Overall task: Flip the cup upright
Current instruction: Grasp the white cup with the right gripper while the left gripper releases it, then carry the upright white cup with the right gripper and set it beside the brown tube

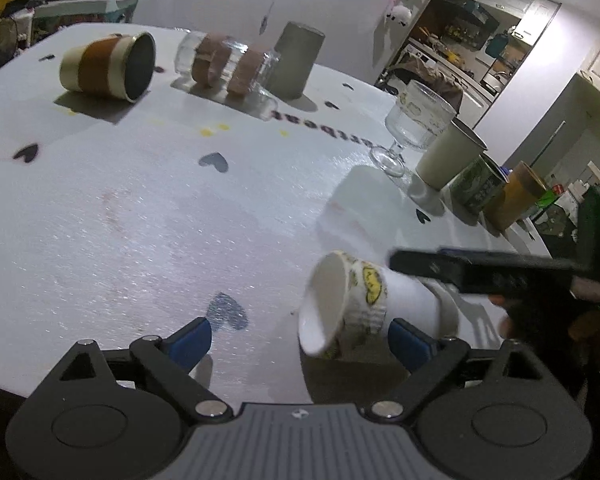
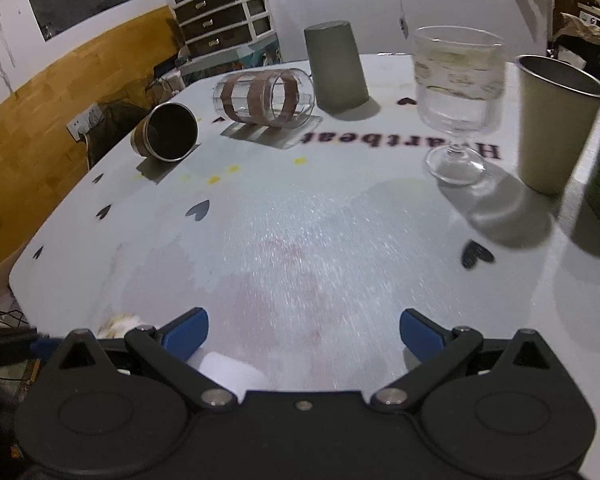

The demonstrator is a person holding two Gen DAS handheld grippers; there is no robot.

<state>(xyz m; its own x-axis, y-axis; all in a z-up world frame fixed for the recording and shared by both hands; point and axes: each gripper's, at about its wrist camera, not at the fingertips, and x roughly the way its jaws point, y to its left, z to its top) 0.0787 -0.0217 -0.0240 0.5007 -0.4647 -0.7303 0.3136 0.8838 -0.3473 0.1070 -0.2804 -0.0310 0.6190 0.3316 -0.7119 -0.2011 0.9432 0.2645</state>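
Left gripper (image 1: 300, 340): blue-padded fingers spread wide, low over the white heart-printed table (image 1: 140, 220), nothing between them gripped.
White mug with yellow cartoon print (image 1: 352, 304): on its side near the table's front edge, mouth turned to the left, just ahead of the left gripper's right-hand blue finger pad (image 1: 410, 342); touching that pad or merely behind it, cannot tell.
Right gripper, from the left wrist: black finger (image 1: 480, 274) reaching in from the right edge, just above the mug's base end; blurred, contact with the mug unclear.
Right gripper (image 2: 302, 336), own view: blue fingers wide apart, bare tabletop between them, nothing held.
Mug, right wrist view: only a white blurred patch (image 2: 230, 370) low between the fingers, too hidden to read.
Brown-banded cream cup with dark inside (image 1: 108, 66): lying on its side at the far left, mouth facing right.
Clear glass tumbler with brown bands (image 1: 228, 64): also on its side, just beside the banded cup.
Grey cup (image 1: 298, 62): standing mouth down behind the tumbler.
Stemmed clear glass goblet (image 1: 416, 124): upright at the right, foot on the table.
Cream metal cup (image 1: 448, 156): upright next to the goblet.
Green printed cup (image 1: 478, 188): next in that row.
Amber cup (image 1: 516, 196): last in the row, at the table's right edge.
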